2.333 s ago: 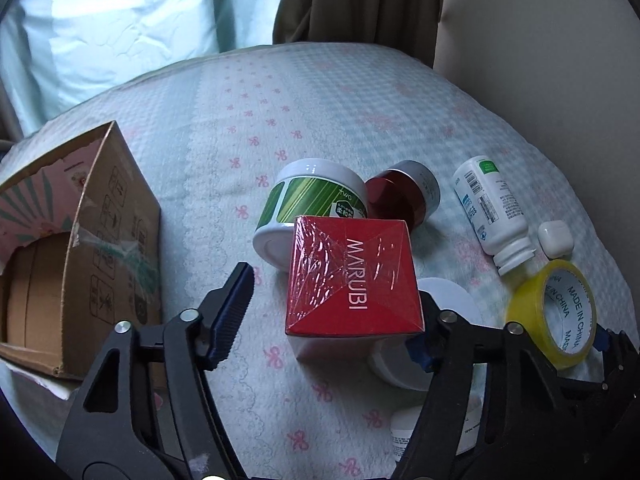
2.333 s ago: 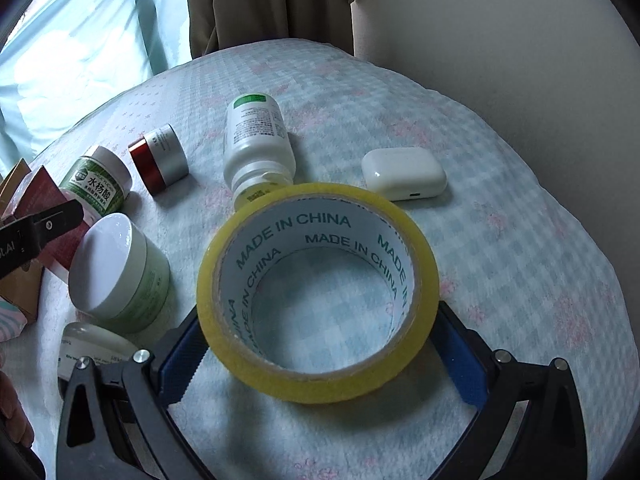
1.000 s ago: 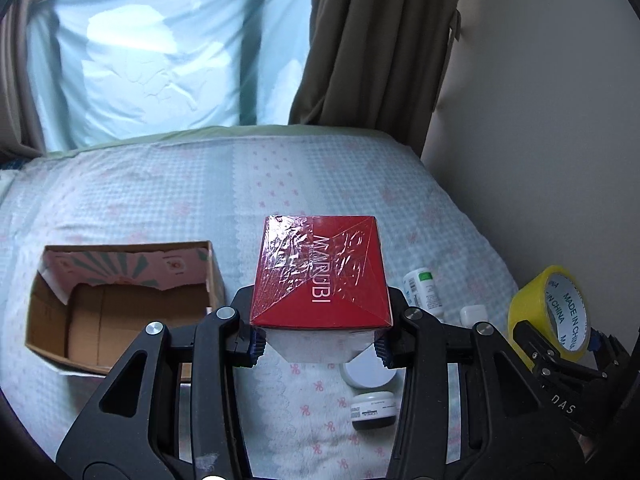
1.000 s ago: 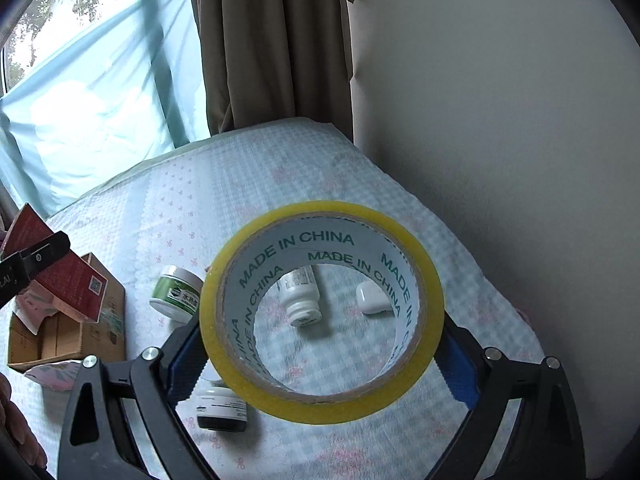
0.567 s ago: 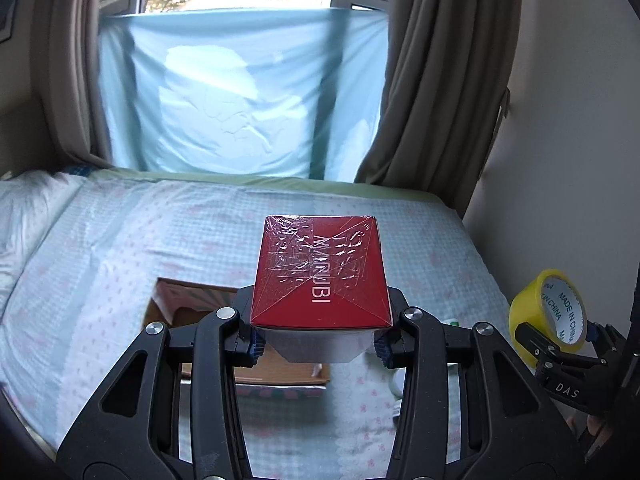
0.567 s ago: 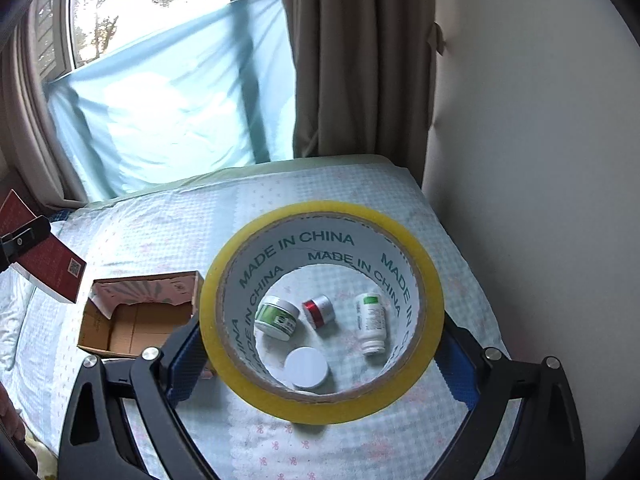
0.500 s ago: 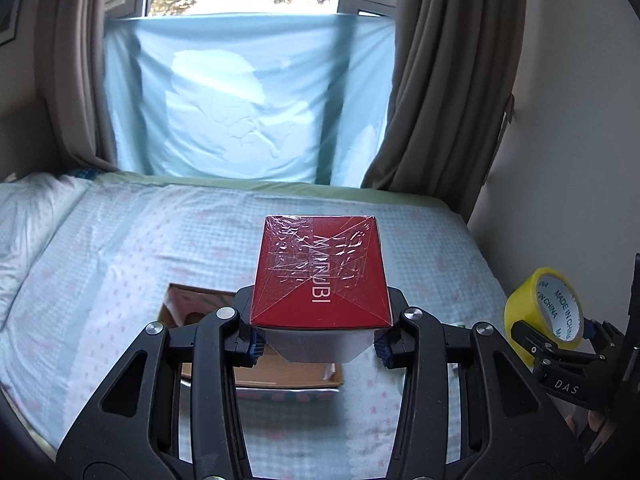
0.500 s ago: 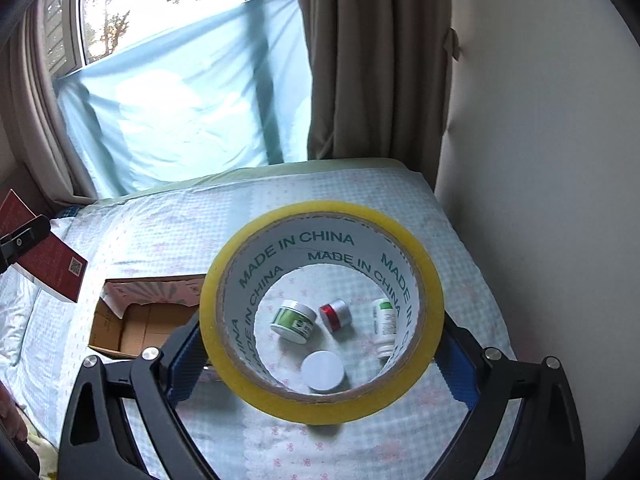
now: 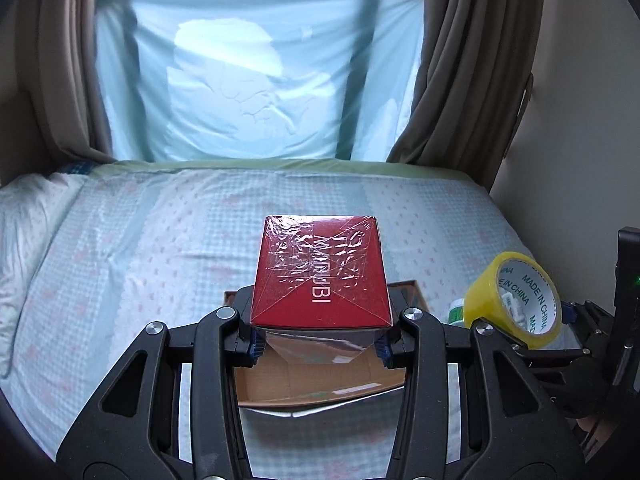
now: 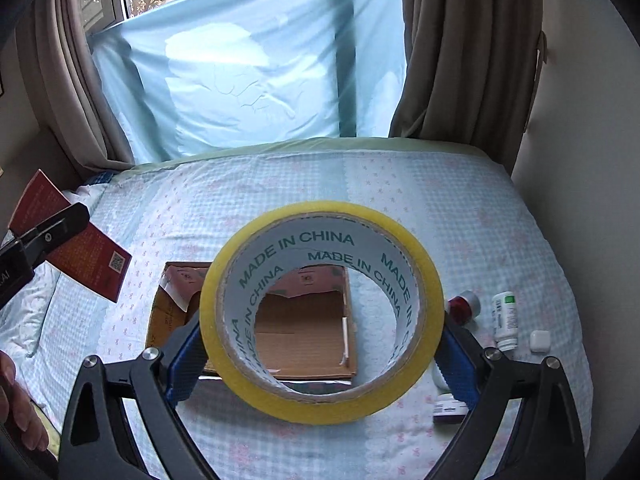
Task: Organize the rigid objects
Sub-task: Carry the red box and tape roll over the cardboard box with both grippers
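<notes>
Left gripper clamping red box; right gripper clamping yellow tape roll. Both hanging above open cardboard carton, apparently empty. Nothing stowed yet. Red-capped jar, white bottle, earbud case lying at carton's 3 o'clock, awaiting collection.

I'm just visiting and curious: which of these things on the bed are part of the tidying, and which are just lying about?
Part of the job:
red box, held in the left tool
yellow tape roll, held in the right tool
cardboard box
white bottle, red-lidded jar, small white case

Just there:
curtains
pillow
bedsheet
</notes>
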### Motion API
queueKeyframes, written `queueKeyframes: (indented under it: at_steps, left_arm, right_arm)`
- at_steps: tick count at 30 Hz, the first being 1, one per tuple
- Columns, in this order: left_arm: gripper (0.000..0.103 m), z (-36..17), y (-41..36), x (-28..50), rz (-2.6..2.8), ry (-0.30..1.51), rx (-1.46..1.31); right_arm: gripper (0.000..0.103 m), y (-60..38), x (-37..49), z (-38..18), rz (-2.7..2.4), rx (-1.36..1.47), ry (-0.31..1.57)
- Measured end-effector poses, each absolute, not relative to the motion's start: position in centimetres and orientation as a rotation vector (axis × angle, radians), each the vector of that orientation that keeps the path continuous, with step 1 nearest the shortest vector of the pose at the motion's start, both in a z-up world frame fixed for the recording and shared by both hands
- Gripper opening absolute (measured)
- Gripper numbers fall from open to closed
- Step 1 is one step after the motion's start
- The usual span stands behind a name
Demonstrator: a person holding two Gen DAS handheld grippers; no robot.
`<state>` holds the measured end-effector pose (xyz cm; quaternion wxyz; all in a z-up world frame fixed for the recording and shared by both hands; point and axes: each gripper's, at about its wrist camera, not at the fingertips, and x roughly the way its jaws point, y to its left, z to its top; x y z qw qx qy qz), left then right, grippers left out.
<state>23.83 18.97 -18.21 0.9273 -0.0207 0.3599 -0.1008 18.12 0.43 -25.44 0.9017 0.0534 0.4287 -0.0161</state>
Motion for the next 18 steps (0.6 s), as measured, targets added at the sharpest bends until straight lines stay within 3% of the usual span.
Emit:
queueKeyframes:
  at_steps: [11,18]
  left_arm:
    - [0.038,-30.4,22.1,30.5,-0.312,0.846,-0.004]
    - [0.038,-35.5,21.8,32.9,-0.334,0.898,0.013]
  right_arm:
    - [0.096,4.6,23.7,-37.1,-0.086,0.097,1.004]
    - [0.096,4.7,25.7,-42.0,-0.090,0.012,1.055]
